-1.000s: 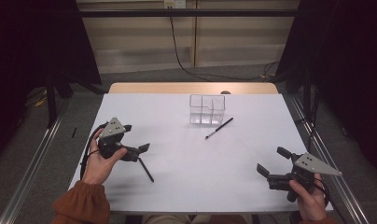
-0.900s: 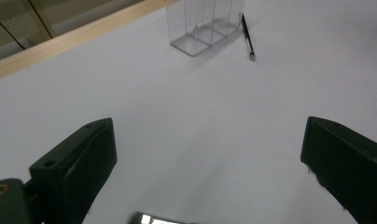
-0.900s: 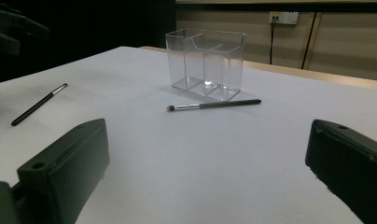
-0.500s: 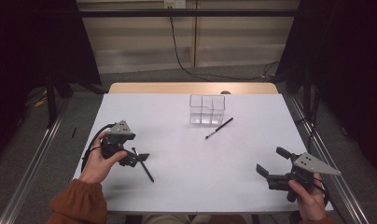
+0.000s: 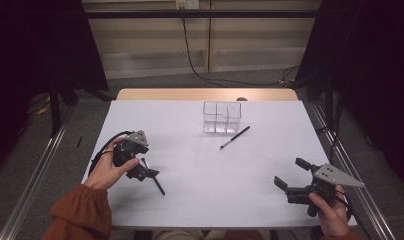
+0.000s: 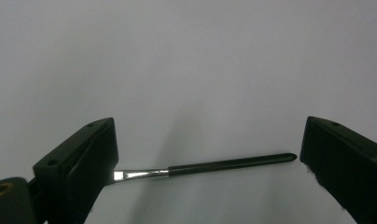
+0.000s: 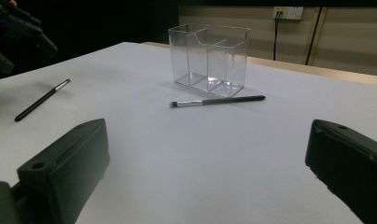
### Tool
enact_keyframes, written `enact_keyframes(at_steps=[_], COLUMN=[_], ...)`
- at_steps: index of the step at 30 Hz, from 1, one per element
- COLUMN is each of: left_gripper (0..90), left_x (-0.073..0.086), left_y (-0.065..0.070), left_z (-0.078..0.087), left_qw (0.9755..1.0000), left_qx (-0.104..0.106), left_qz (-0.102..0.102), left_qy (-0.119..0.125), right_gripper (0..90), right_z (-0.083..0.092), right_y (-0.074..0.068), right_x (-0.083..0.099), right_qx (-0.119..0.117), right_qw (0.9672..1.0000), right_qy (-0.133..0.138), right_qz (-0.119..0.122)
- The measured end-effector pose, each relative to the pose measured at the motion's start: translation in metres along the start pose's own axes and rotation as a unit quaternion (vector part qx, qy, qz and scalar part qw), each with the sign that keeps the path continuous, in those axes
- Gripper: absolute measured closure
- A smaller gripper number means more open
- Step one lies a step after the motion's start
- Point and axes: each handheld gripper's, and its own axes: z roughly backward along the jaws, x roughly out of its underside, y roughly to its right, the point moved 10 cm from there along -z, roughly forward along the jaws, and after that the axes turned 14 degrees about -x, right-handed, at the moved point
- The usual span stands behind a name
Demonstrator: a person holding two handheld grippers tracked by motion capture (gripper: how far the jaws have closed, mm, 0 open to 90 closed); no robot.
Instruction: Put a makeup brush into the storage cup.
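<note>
Left jaws over brush near counter's left side, not yet gripping.
Black brush [image 6: 205, 167] w/ silver ferrule lies flat on white counter [image 5: 200, 150], between wide-apart jaws of left gripper [image 5: 147, 169]; ferrule end by one jaw, handle tip just short of the other. 2nd brush [image 5: 235, 137] lies just beside clear organiser [image 5: 222, 117], toward counter's far middle. Right gripper [image 5: 293, 175] hangs at near-right corner, jaws apart, holding nothing, well apart from both brushes.
</note>
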Motion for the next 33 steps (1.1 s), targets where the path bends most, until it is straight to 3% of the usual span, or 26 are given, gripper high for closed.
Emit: enact_keyframes(at_steps=[4, 7, 8, 15, 19, 23, 24, 30, 31, 33], left_gripper=[3.8, 4.6, 4.6, 4.9, 5.3, 5.9, 7.8, 13.0, 14.7, 17.1], left_x=[0.005, 0.006, 0.007, 0.014, 0.017, 0.020, 0.021, 0.022, 0.026, 0.027], left_y=[0.004, 0.007, 0.005, -0.002, 0.000, -0.001, -0.001, -0.007, -0.005, -0.005], left_z=[-0.005, -0.006, -0.007, -0.016, -0.022, -0.027, -0.028, -0.033, -0.034, -0.034], left_qw=[0.9991, 0.9983, 0.9978, 0.9966, 0.9940, 0.9916, 0.9891, 0.9854, 0.9827, 0.9815], left_qx=[0.012, 0.028, 0.025, 0.021, 0.029, 0.029, 0.037, 0.040, 0.049, 0.051], left_qz=[-0.031, -0.039, -0.049, -0.061, -0.088, -0.096, -0.114, -0.133, -0.144, -0.150], left_qy=[-0.024, -0.032, -0.036, -0.050, -0.060, -0.082, -0.086, -0.098, -0.105, -0.108], right_gripper=[0.0, 0.0, 0.0, 0.0, 0.0, 0.0, 0.0, 0.0, 0.0, 0.0], right_z=[0.000, 0.000, 0.000, -0.001, -0.002, -0.002, -0.002, -0.003, -0.002, -0.002], right_y=[0.000, 0.000, 0.000, -0.001, -0.001, -0.001, -0.002, -0.002, -0.002, -0.003], right_x=[0.000, 0.001, 0.001, 0.001, 0.001, 0.001, 0.001, 0.001, 0.001, 0.001], right_qx=[-0.001, -0.002, -0.002, -0.006, -0.006, -0.007, -0.007, -0.009, -0.009, -0.009], right_qw=[1.0000, 1.0000, 1.0000, 1.0000, 1.0000, 1.0000, 1.0000, 1.0000, 1.0000, 1.0000], right_qy=[-0.001, -0.002, -0.002, -0.003, -0.003, -0.003, -0.003, -0.004, -0.003, -0.003], right_qz=[0.000, 0.002, 0.002, 0.001, 0.000, 0.001, 0.001, -0.001, -0.001, 0.000])
